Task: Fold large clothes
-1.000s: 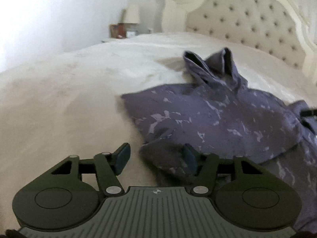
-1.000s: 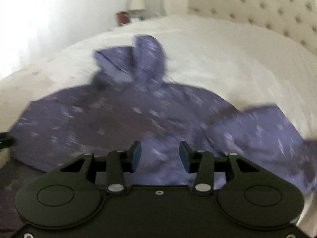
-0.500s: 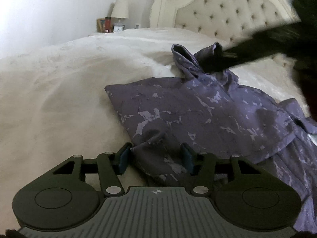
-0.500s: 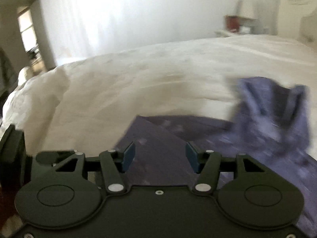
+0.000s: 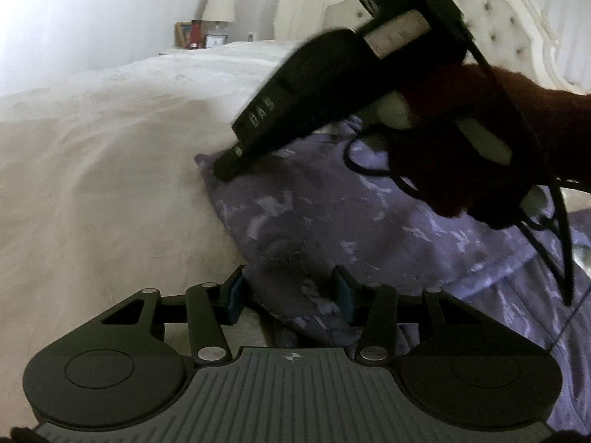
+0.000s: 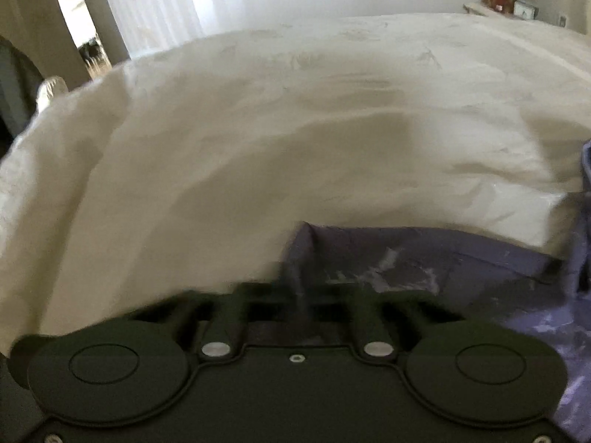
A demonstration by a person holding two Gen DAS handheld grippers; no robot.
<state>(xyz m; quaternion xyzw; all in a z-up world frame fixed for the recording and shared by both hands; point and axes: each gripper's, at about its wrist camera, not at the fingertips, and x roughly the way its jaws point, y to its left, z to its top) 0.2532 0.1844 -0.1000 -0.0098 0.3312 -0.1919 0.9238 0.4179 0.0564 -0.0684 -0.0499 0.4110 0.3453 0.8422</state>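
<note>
Your right hand-held gripper (image 6: 297, 306) has swung across to the purple garment's (image 5: 332, 229) far left corner on the bed (image 5: 92, 184) and is pinching it, jaws just closing. Your left hand-held gripper (image 5: 290, 295) is closing around the near corner, so both corners are readying for the fold.

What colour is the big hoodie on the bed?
Purple hoodie with pale lilac splotches; clearest in the left wrist view.
</note>
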